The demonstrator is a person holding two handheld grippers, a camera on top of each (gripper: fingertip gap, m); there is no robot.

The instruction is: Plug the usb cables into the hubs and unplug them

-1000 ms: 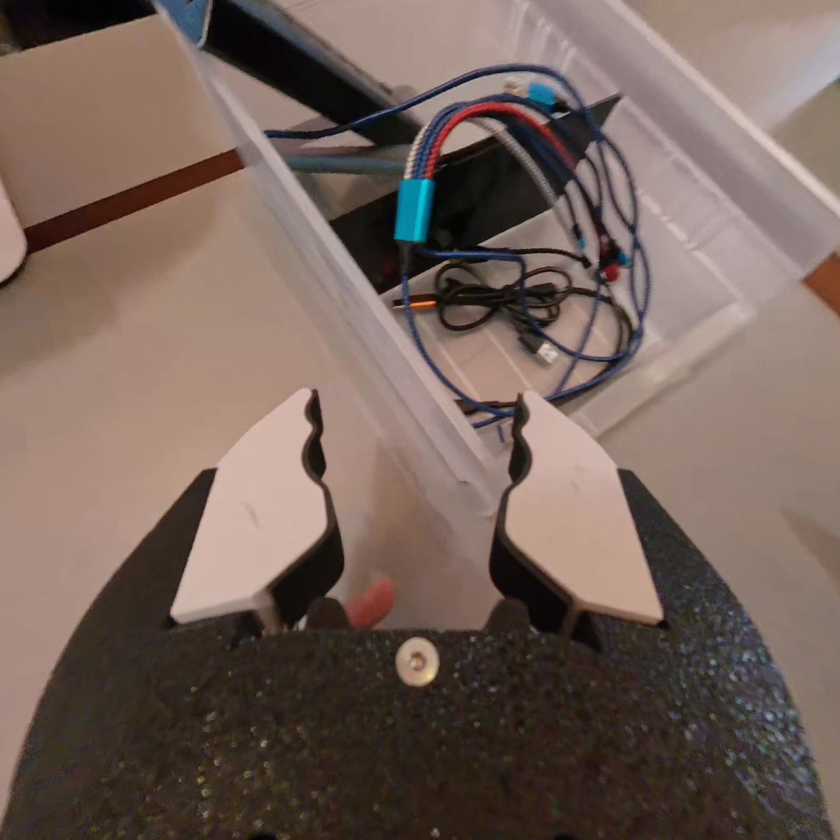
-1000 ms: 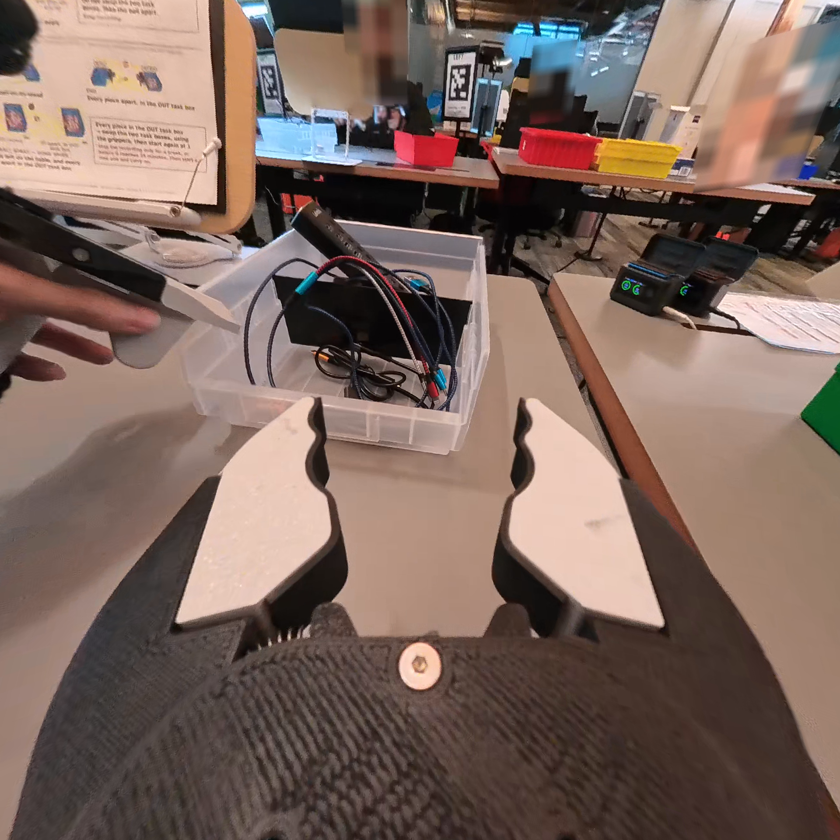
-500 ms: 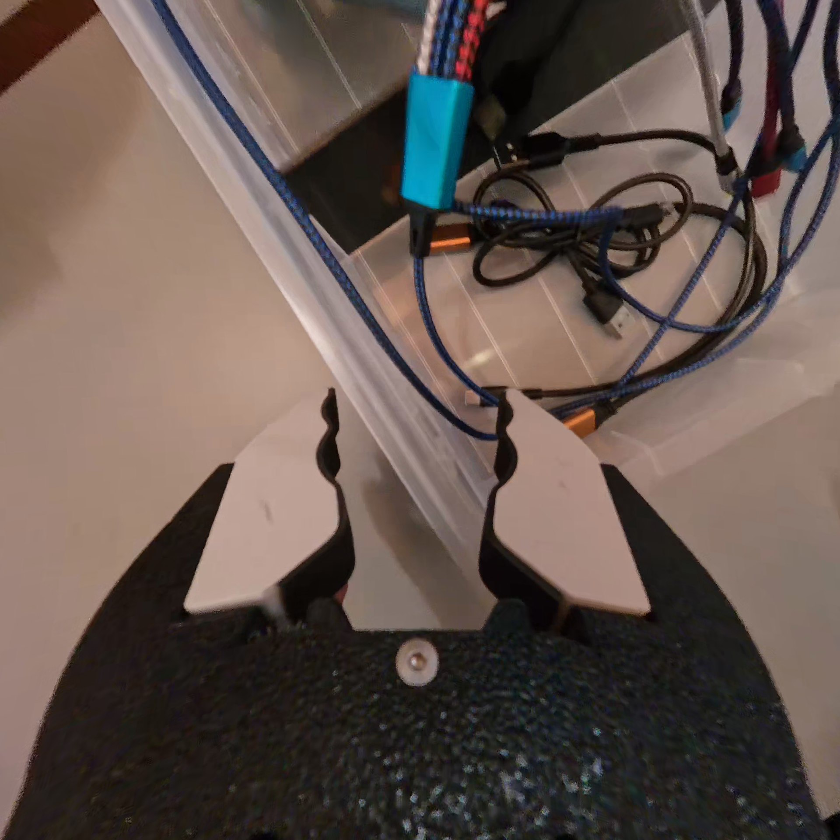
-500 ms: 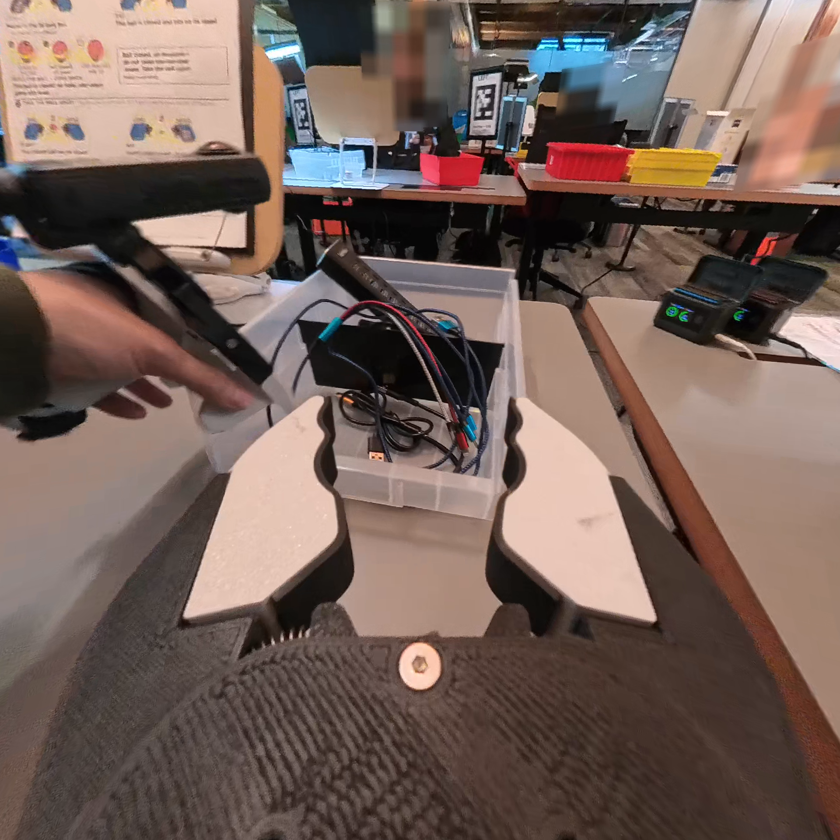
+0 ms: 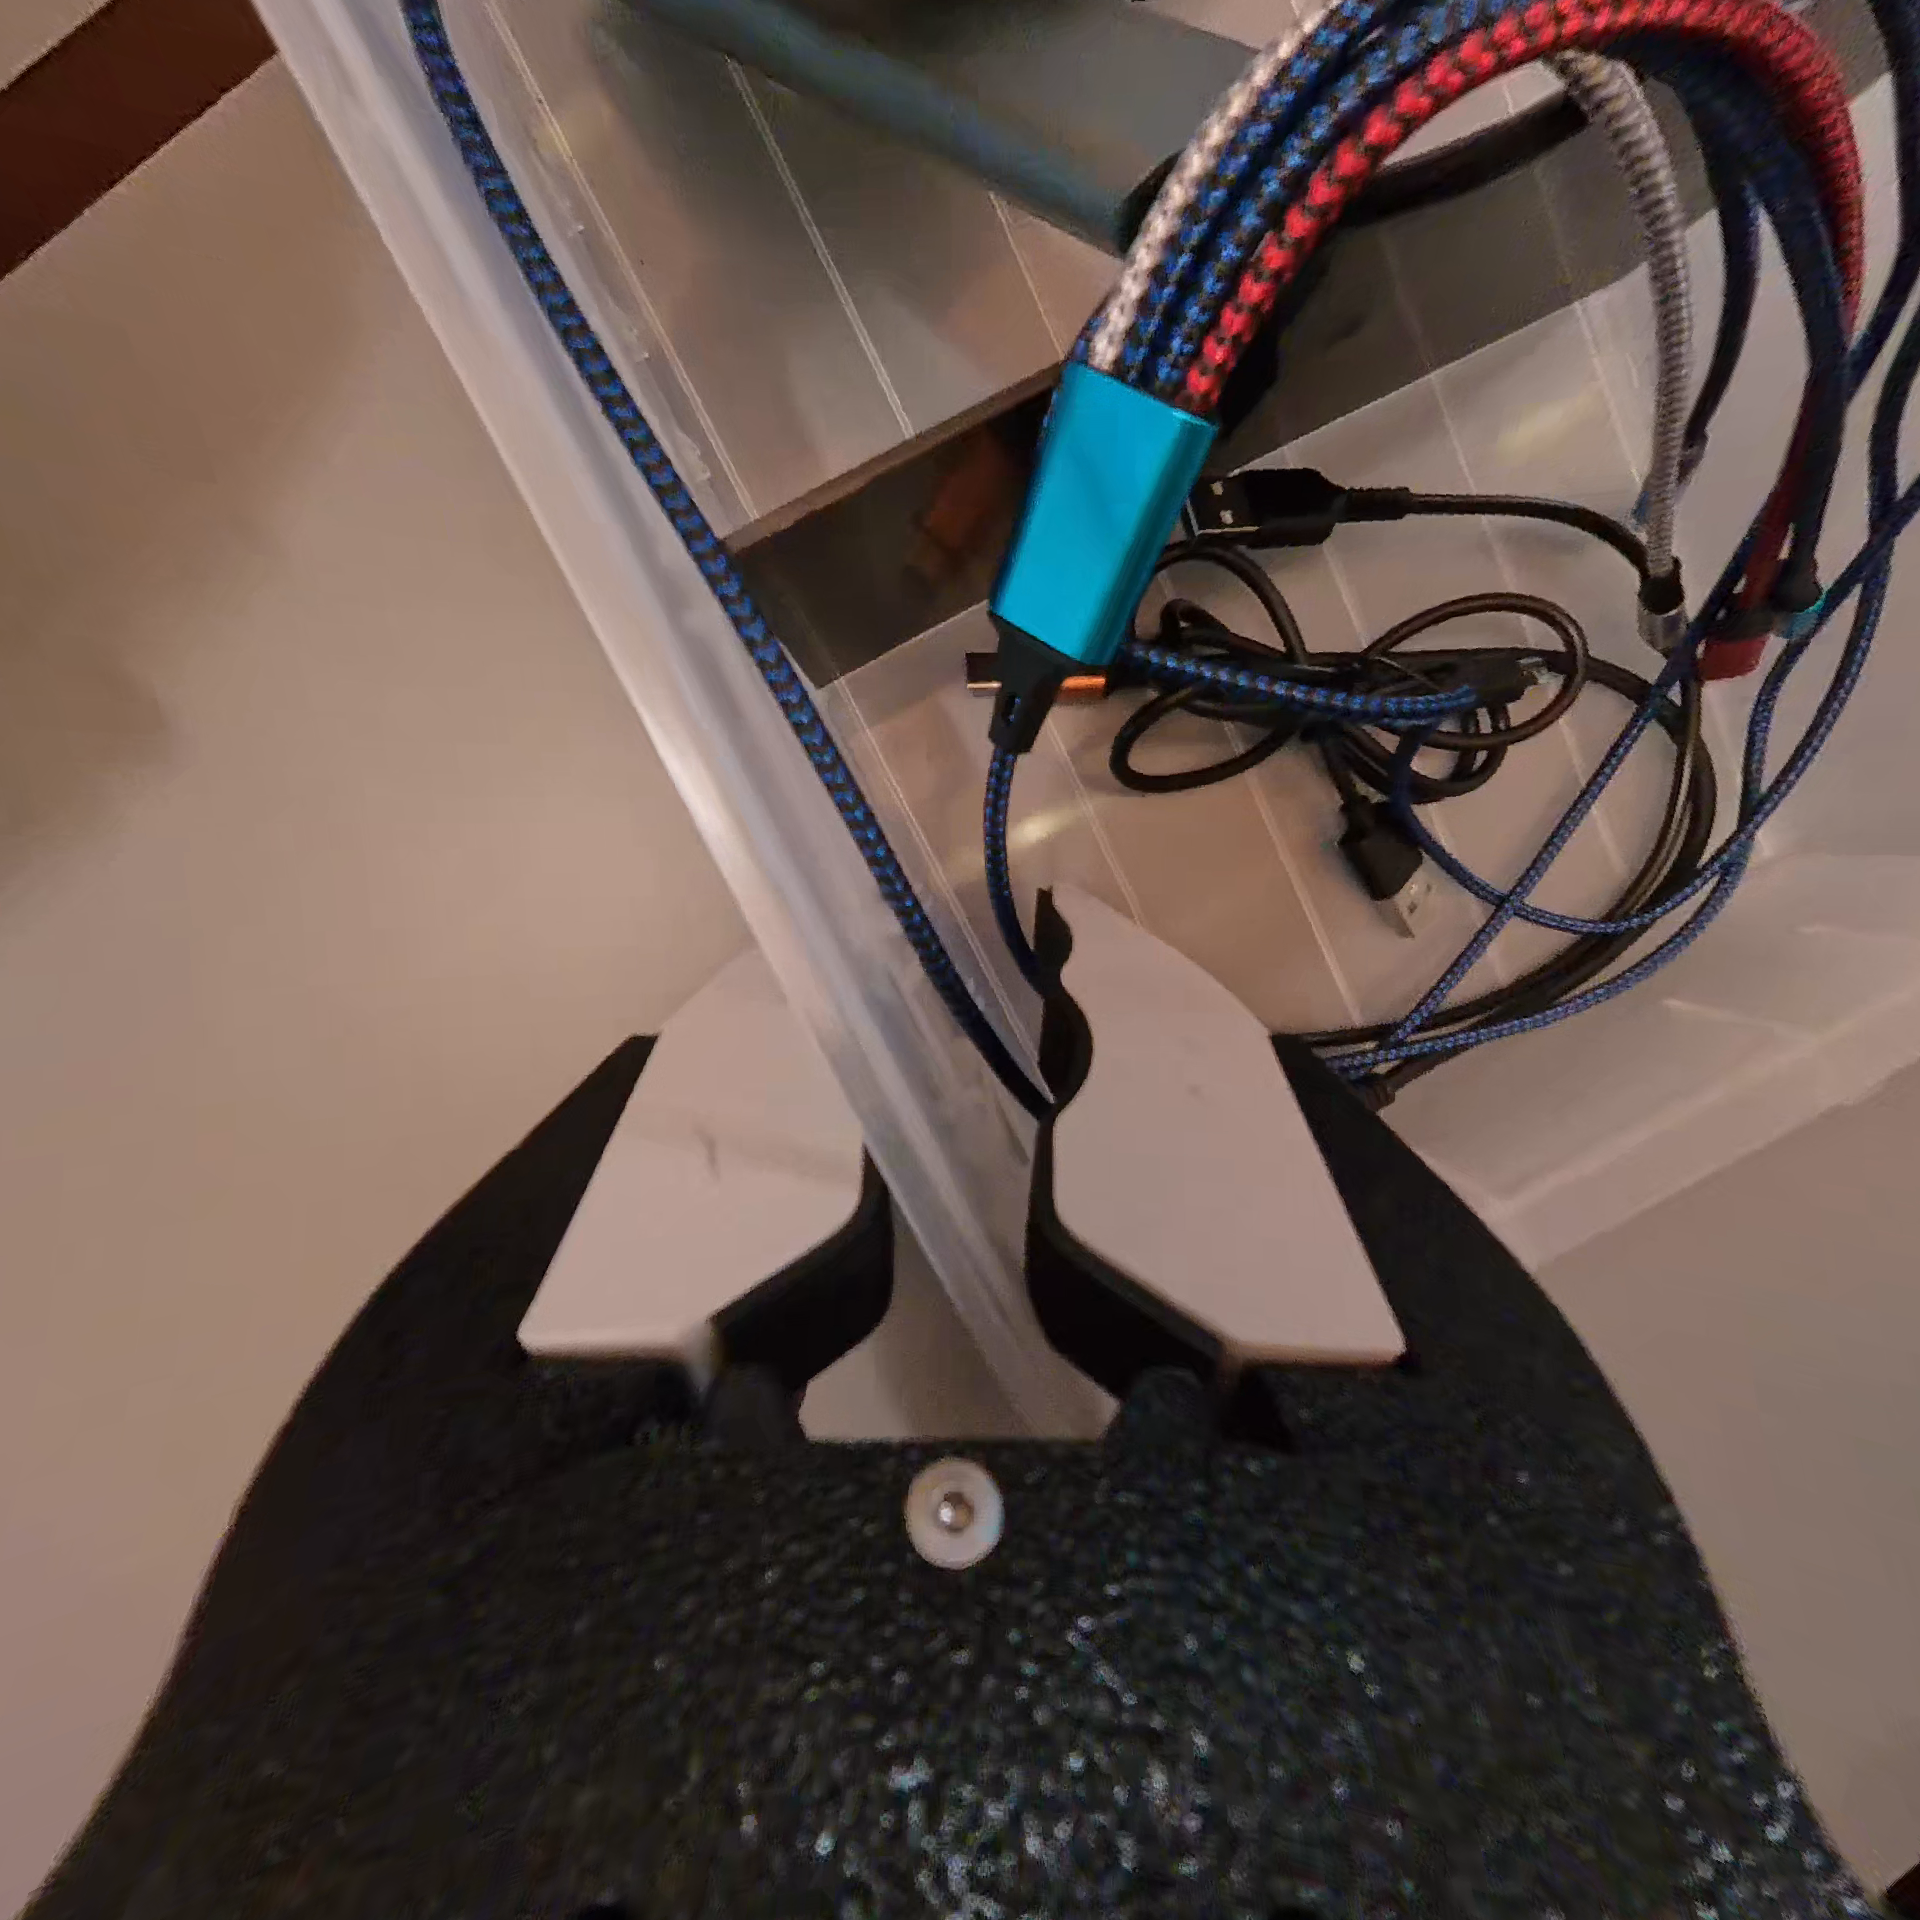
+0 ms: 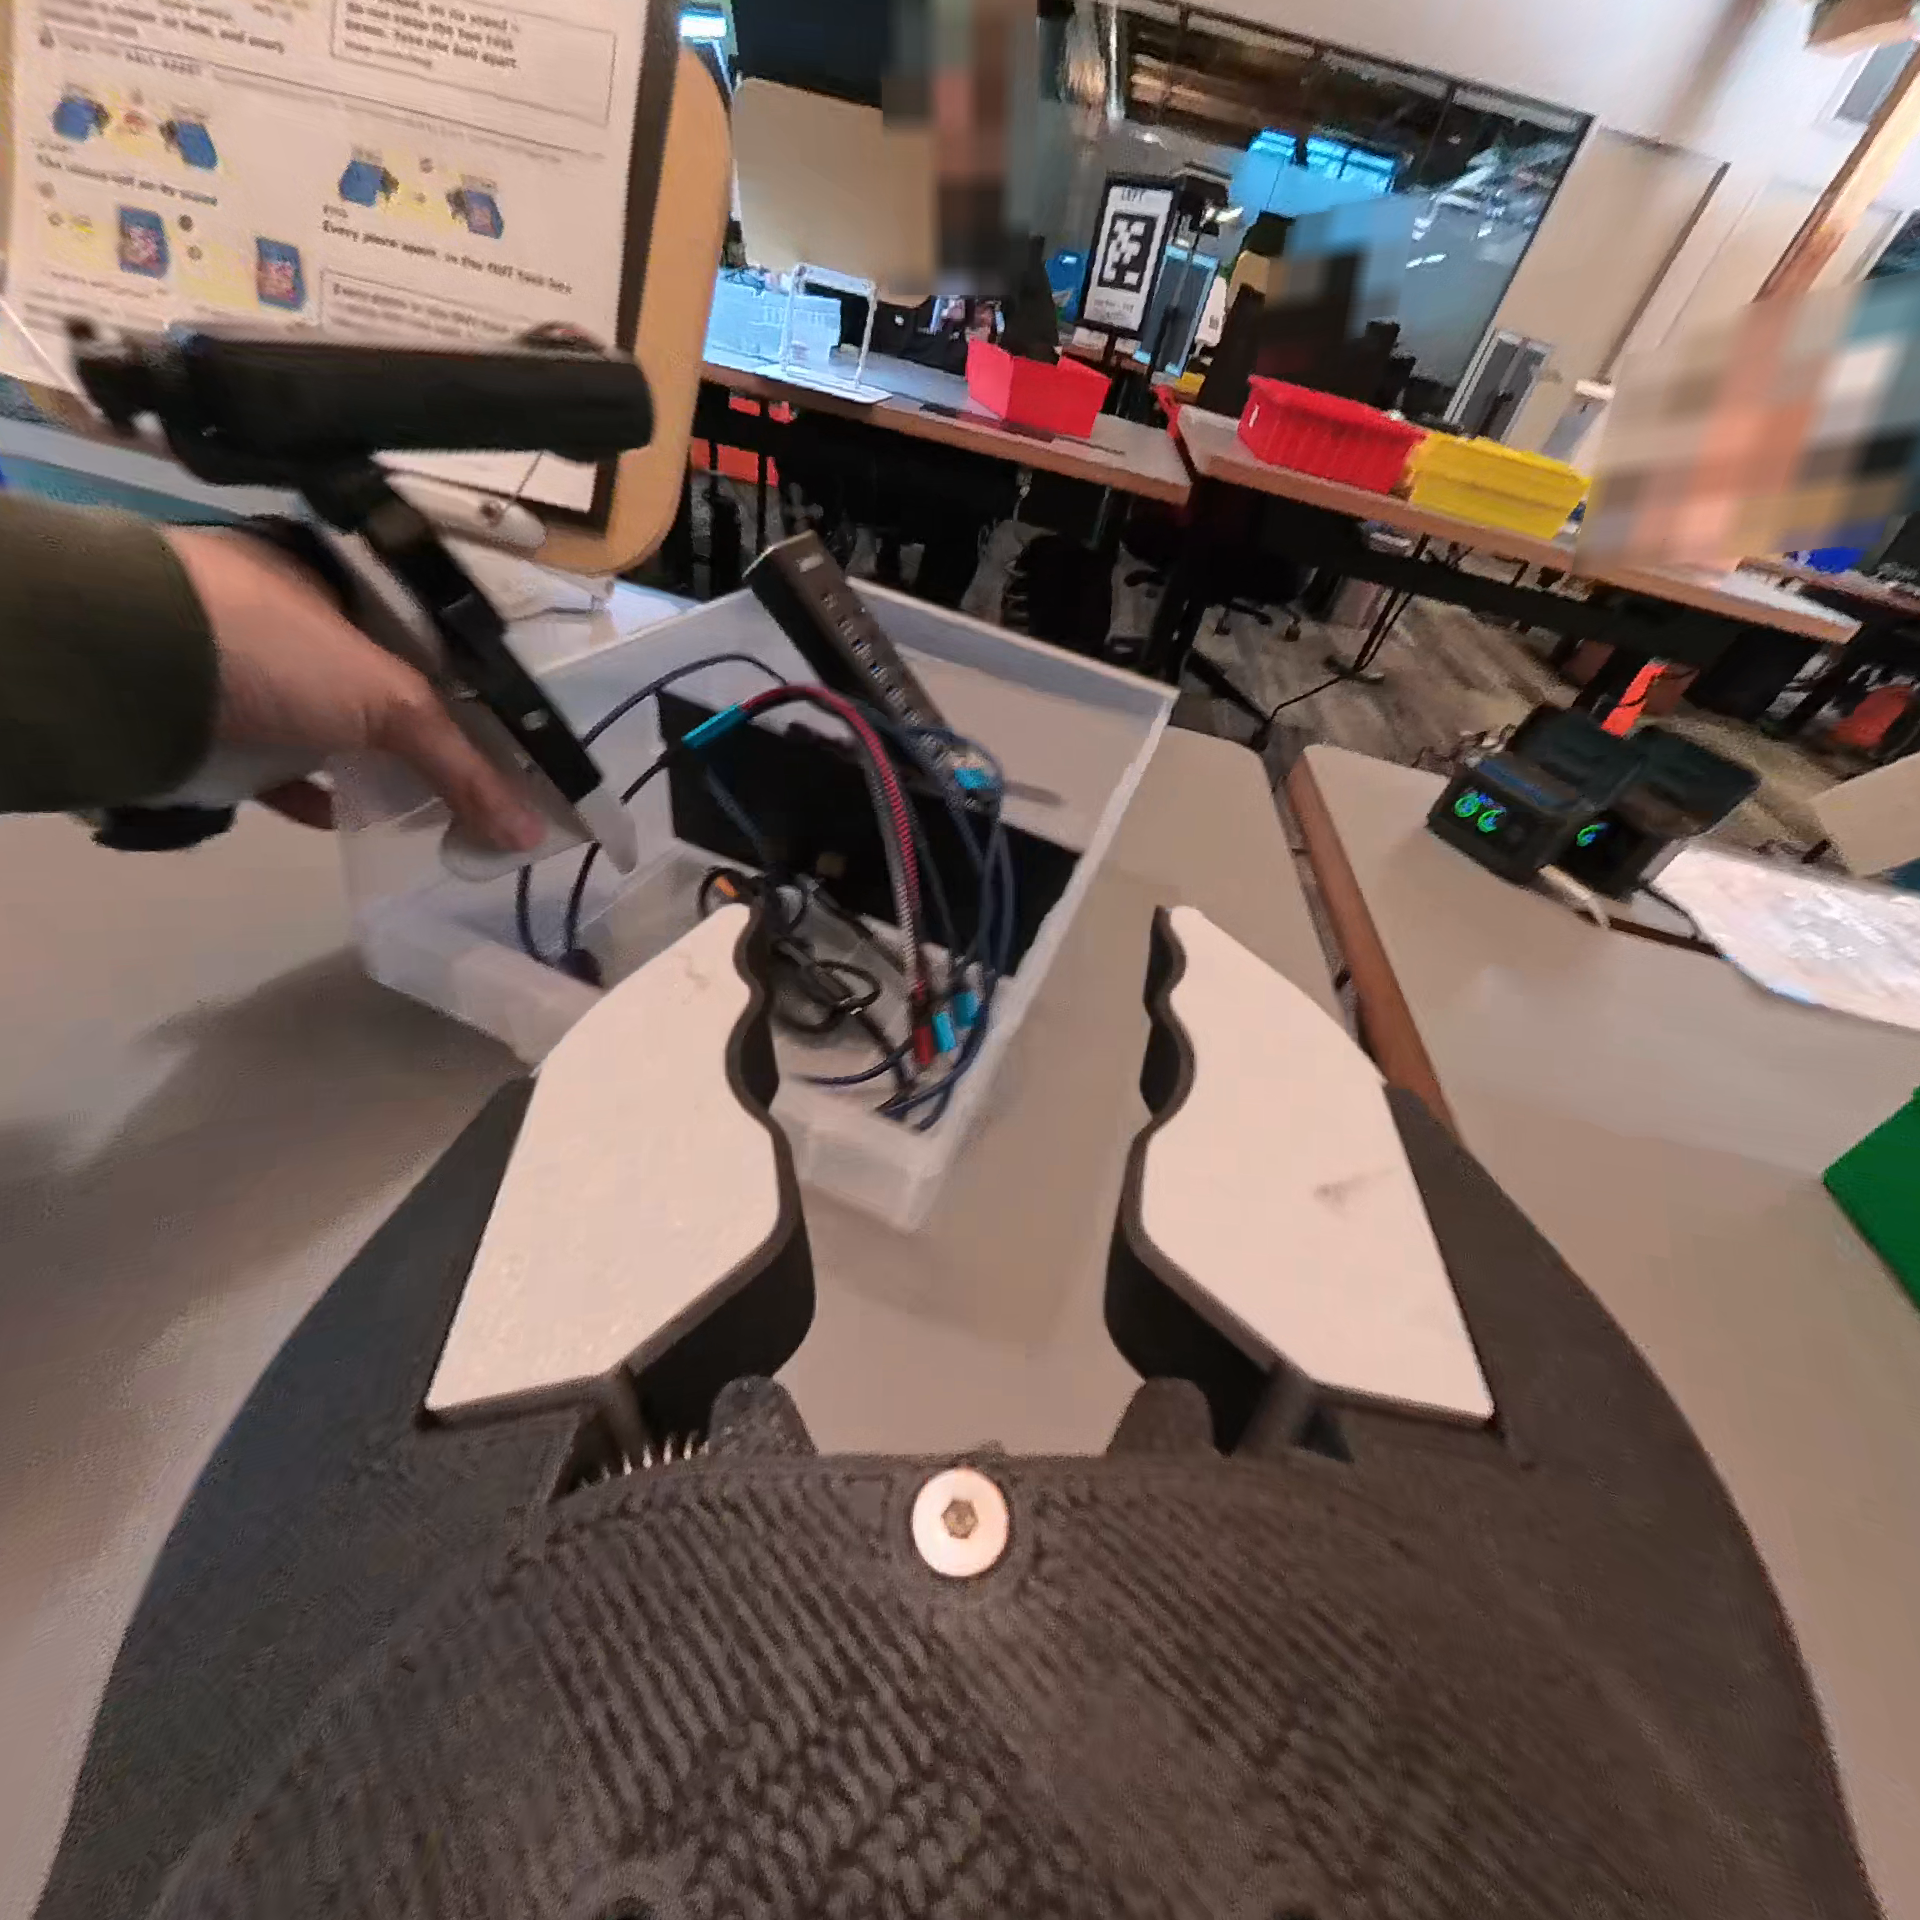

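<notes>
While the left gripper pinches the clear bin's wall on a beige table, the right gripper gapes empty; far tables hold coloured bins.

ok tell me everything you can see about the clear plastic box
The clear plastic box is a shallow, translucent rectangular tub with a ribbed floor, sitting askew on the beige table. It holds a tangle of braided blue, red and grey cables, a thin black cable coil, a teal splitter block and a black hub leaning up over the far rim. The left tongs straddle its near wall, closed on it. The right tongs are open, short of it.
</notes>
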